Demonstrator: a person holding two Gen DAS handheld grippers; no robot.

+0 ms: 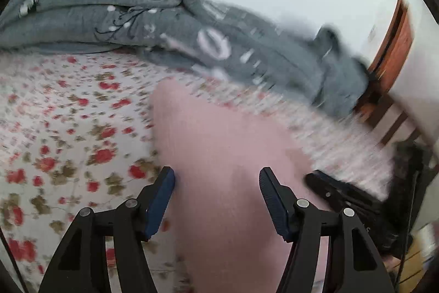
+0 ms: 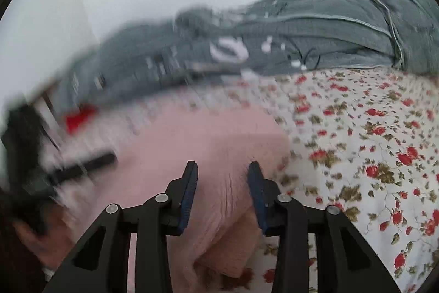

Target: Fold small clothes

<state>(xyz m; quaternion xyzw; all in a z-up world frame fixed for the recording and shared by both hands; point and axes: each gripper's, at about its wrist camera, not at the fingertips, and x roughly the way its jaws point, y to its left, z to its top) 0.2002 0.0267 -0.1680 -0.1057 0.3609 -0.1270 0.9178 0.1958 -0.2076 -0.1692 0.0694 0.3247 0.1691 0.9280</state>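
Now | pink cloth (image 1: pixel 219 150) long axis runs away from claws | left claw (image 1: pixel 216 177) spread | right claw (image 2: pixel 222 169) spread, gripping nothing

A bed covered by a white sheet (image 1: pixel 68 133) (image 2: pixel 370 133) printed with red flowers carried 2 things: a pink garment (image 1: pixel 219 155) (image 2: pixel 208 144) lay flat on it, and behind the garment lay a rumpled grey quilt (image 1: pixel 123 18) (image 2: pixel 315 40).

The left hand-held gripper (image 1: pixel 216 177) is open over a pink cloth (image 1: pixel 219 142) lying on a flowery bed sheet (image 1: pixel 68 128). A grey blanket (image 1: pixel 109 15) is bunched up behind.
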